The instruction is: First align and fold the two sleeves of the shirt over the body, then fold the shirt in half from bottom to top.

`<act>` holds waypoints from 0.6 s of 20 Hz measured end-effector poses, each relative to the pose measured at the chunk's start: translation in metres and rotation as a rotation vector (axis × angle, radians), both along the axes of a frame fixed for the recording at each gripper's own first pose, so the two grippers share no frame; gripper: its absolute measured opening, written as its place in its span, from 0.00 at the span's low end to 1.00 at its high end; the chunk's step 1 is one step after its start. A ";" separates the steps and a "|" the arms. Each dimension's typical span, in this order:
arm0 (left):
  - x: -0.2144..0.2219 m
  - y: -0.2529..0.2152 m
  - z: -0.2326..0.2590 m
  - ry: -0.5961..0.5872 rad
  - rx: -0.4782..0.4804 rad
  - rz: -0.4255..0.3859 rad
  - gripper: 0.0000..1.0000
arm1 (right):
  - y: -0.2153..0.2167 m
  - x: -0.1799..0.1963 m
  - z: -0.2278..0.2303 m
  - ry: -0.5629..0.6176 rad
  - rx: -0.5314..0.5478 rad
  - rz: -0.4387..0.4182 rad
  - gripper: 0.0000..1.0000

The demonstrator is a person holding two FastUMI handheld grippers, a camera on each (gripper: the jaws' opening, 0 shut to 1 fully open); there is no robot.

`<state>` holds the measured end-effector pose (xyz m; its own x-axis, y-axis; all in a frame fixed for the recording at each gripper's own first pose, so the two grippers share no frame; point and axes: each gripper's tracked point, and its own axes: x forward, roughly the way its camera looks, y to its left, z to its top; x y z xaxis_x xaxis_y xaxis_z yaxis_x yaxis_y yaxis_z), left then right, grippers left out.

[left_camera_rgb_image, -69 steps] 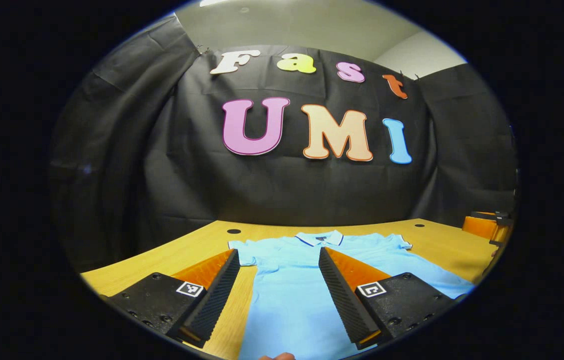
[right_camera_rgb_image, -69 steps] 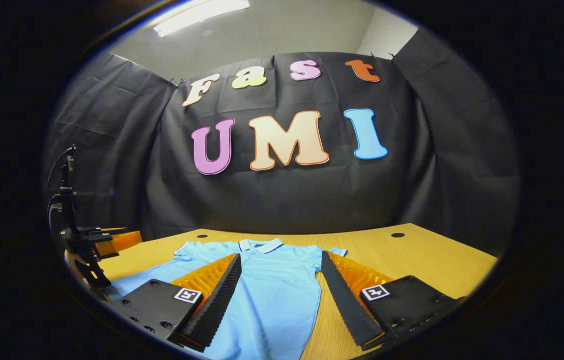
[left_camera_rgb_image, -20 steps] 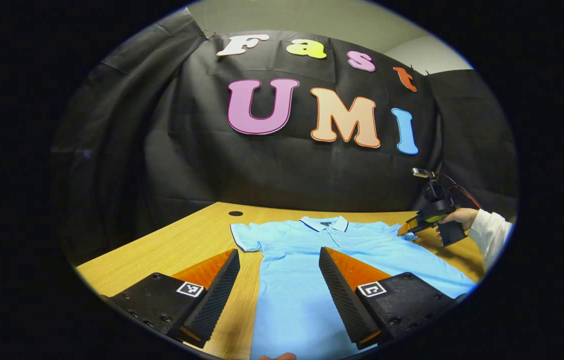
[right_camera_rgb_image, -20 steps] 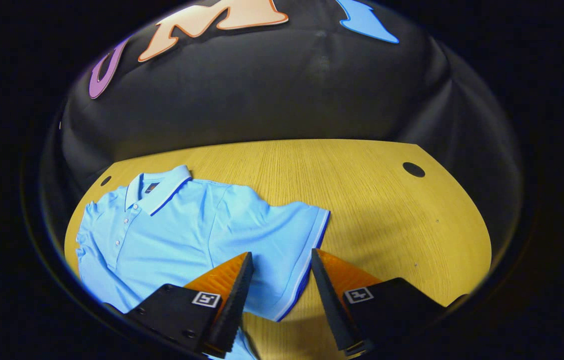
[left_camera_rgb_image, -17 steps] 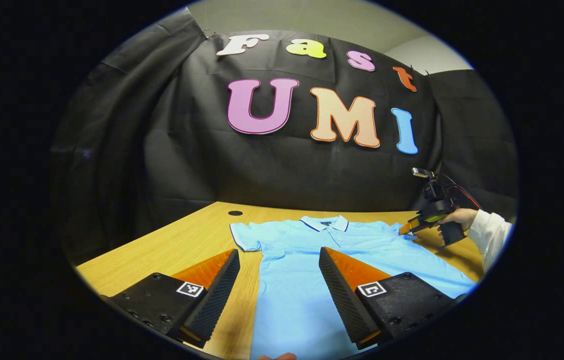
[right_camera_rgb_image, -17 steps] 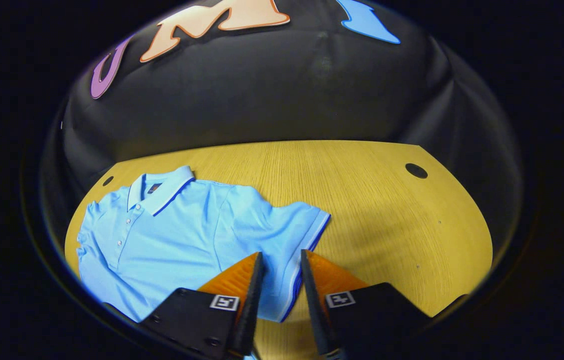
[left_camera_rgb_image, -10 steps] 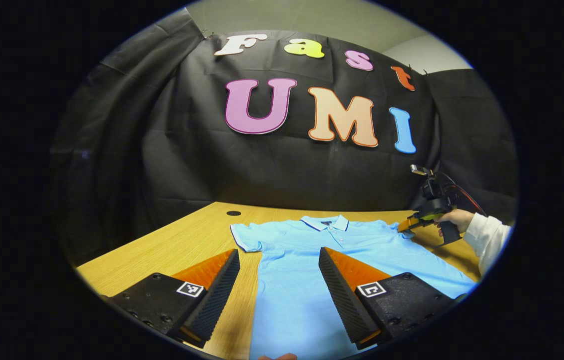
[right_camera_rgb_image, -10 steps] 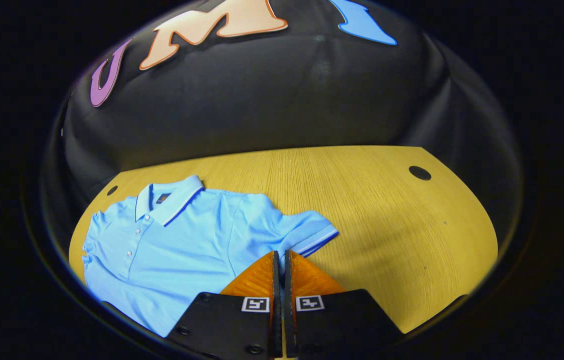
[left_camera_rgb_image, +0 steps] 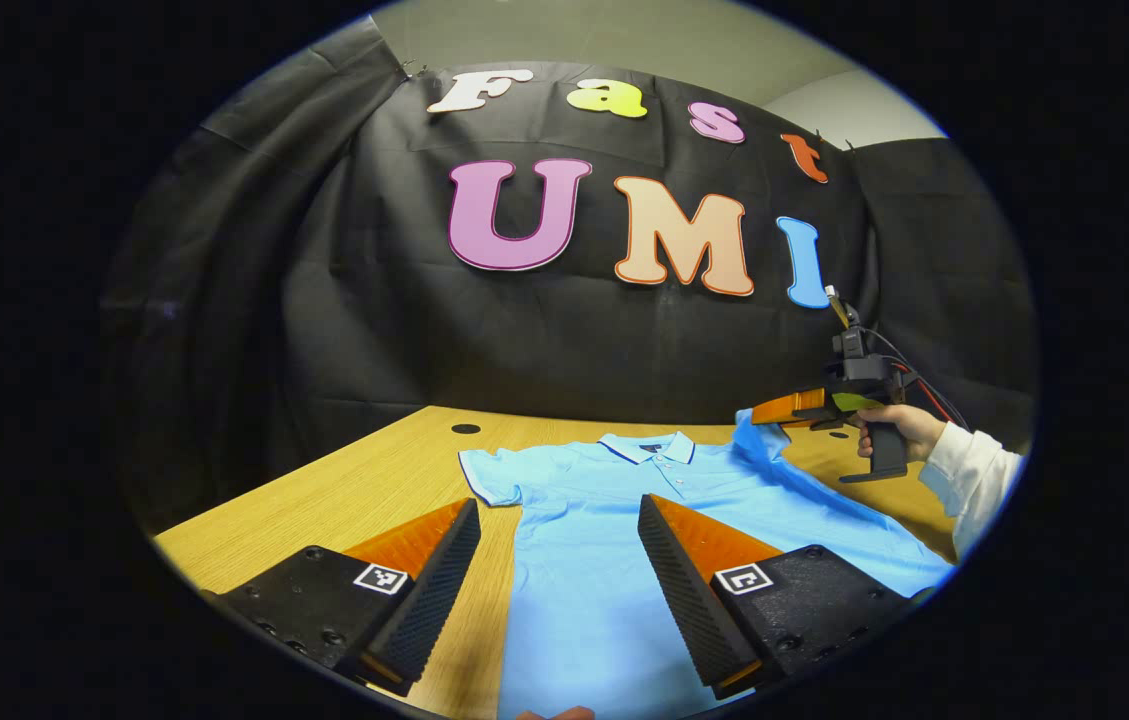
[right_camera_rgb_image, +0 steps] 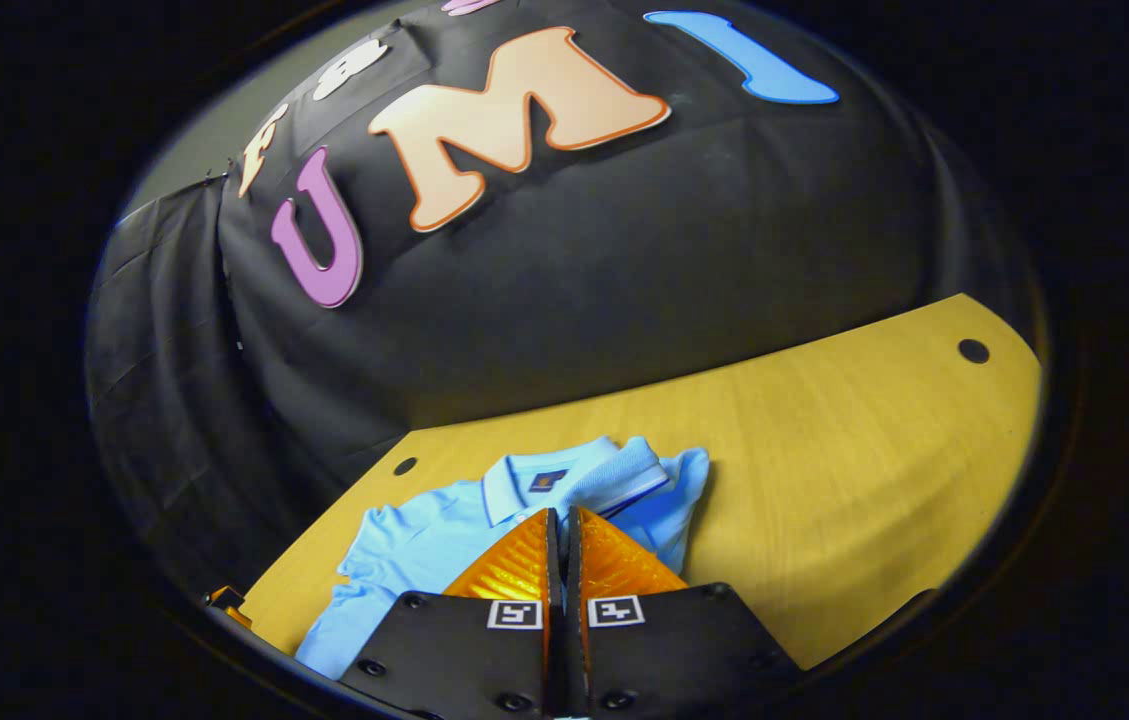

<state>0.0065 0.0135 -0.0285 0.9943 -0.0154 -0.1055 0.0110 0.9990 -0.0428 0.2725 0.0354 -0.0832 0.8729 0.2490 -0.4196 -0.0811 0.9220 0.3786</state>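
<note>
Table (left_camera_rgb_image: 364, 480): the wooden top carries the whole job; I work over it so the cloth has a flat bed to fold onto.
Polo shirt (left_camera_rgb_image: 604, 560): light blue, lying face up on the table with its collar (left_camera_rgb_image: 646, 446) toward the booth wall and its hem toward me. It lies spread flat so each sleeve can swing over the body before the bottom-to-top fold.
Right sleeve (left_camera_rgb_image: 754, 432): raised off the table on the right of the collar, pulled inward. I judge this to be the first sleeve fold in hand, not yet laid down.
Left sleeve (left_camera_rgb_image: 486, 478): flat on the table to the left of the collar, untouched; it waits its turn.
Right gripper (left_camera_rgb_image: 759, 412): I hold it out to the right of the collar, above the table, fingers pointing in toward the collar and roughly level. In the right gripper view the right gripper (right_camera_rgb_image: 560, 530) has its two fingers pressed together with almost no gap, the collar just beyond their tips. The cloth between them is hidden there, but the left gripper view shows the sleeve hanging from the tips, so I read it as clamped on the right sleeve.
My right hand (left_camera_rgb_image: 889, 428): wrapped round the handle, wrist level, a white cuff (left_camera_rgb_image: 964, 475) behind it.
Left gripper (left_camera_rgb_image: 559, 545): fingers spread wide apart, holding nothing, low on the hem side of the collar, one finger over the bare table and one over the shirt body. I keep it parked clear of the fold's path, pointing toward the collar.
</note>
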 end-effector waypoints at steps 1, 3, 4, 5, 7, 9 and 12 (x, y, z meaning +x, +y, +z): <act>0.001 0.000 0.001 -0.003 0.000 -0.001 0.95 | 0.013 -0.003 -0.007 0.009 0.009 0.033 0.02; 0.001 0.000 0.003 -0.006 0.003 0.000 0.95 | 0.032 -0.008 -0.020 0.021 -0.010 0.094 0.03; 0.002 0.000 0.004 -0.008 0.002 -0.001 0.95 | 0.040 -0.010 -0.026 0.028 -0.023 0.122 0.02; 0.000 0.001 0.003 -0.009 0.002 -0.001 0.95 | 0.048 -0.010 -0.038 0.039 -0.040 0.140 0.02; 0.000 0.002 0.002 -0.008 0.002 -0.001 0.95 | 0.060 -0.021 -0.047 0.070 -0.053 0.188 0.02; 0.001 0.000 0.002 -0.006 -0.002 -0.005 0.95 | 0.063 -0.030 -0.045 0.077 -0.066 0.210 0.30; 0.004 0.004 -0.002 0.005 -0.002 -0.004 0.95 | 0.071 -0.049 -0.022 0.023 -0.072 0.241 0.90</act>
<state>0.0100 0.0171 -0.0305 0.9937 -0.0200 -0.1102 0.0151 0.9989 -0.0449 0.2233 0.1068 -0.1051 0.7820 0.4177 -0.4625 -0.2944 0.9017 0.3166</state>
